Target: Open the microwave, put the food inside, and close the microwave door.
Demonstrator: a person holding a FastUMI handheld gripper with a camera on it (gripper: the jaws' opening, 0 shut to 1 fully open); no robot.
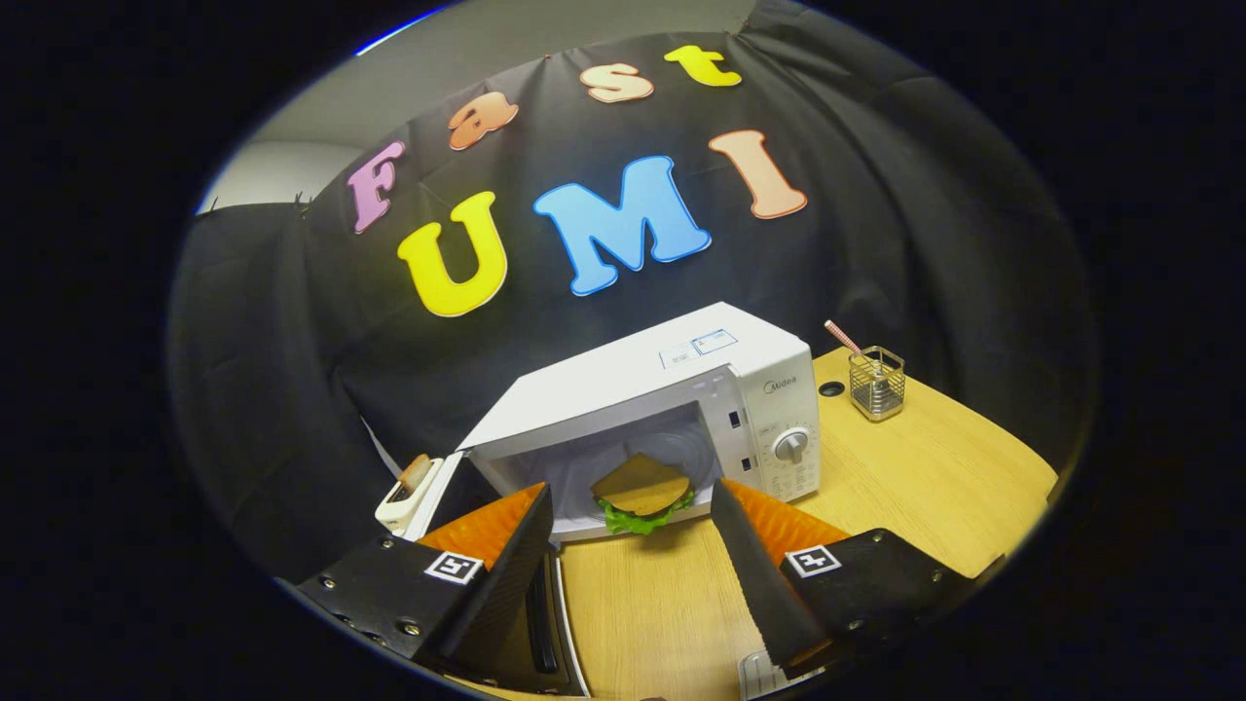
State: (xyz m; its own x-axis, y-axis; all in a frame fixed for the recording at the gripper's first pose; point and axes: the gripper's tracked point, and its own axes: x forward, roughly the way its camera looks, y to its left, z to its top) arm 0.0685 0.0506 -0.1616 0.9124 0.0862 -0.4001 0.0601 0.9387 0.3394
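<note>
Wide-open and empty, gripper point(633, 526) faces the sandwich point(642, 492), seemingly just inside the open microwave point(681, 389) mouth; closing its door point(458, 497) likely comes next, needing a sideways push.

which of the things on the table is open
The white microwave: its door swings out left, sandwich at its mouth, just beyond the open hand-held gripper; the toaster has no door.

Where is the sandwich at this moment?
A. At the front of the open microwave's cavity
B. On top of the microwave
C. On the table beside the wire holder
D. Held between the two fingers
A: the sandwich lies at the front of the open microwave cavity, just beyond the spread fingers of the gripper, which press on nothing.
</note>
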